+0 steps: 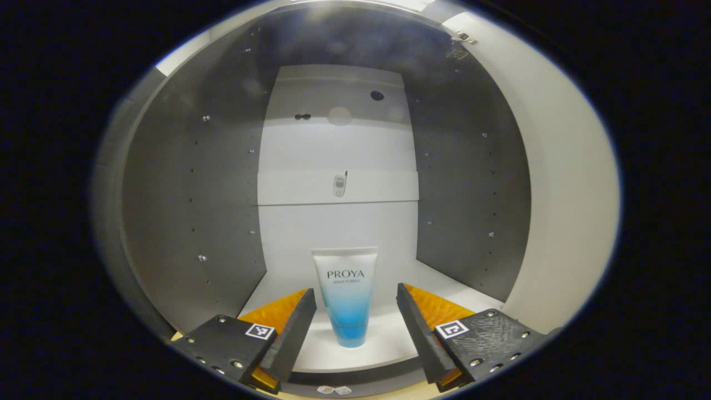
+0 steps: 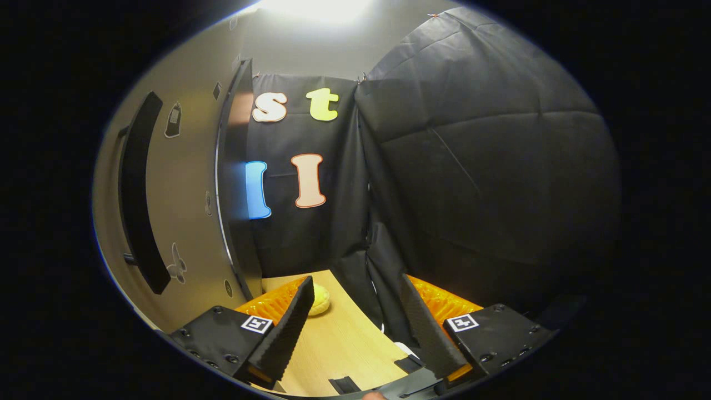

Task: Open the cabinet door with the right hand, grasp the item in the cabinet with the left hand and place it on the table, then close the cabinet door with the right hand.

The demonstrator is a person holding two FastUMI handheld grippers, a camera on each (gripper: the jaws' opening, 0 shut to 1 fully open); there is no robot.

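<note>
White and blue tube (image 1: 346, 297) upright on its cap, on the pale bottom shelf (image 1: 383, 333) of the open cabinet (image 1: 194, 211), centred ahead in the left gripper view and framed between the two fingers of the left gripper (image 1: 351, 328). Jaws spread wide, released, each finger standing clear of the tube's sides, nothing pressed on; whether the fingertips reach level with the tube or stop short of it cannot be told. Grey side walls dotted with small shelf-pin holes to either hand, pale back panel (image 1: 339, 161) behind the tube with a horizontal ledge across it and a small sticker (image 1: 339, 185) at its middle. Cabinet door (image 1: 561, 183) swung out at the right edge of that view, pale inner face showing, hinge (image 1: 462, 38) near its top corner. In the right gripper view, same door (image 2: 183, 194) seen from outside at the left, standing open, long dark bar handle (image 2: 139, 194) running down its face, a few small stickers around it. Right gripper (image 2: 353, 328) also parted and empty, apart from the door and its handle, held over the light wooden table (image 2: 339, 339). Small yellow rounded object (image 2: 320, 299) on the table just beyond the left finger, too partly hidden to identify. Black cloth wall (image 2: 472, 166) of the booth behind and to the right.
</note>
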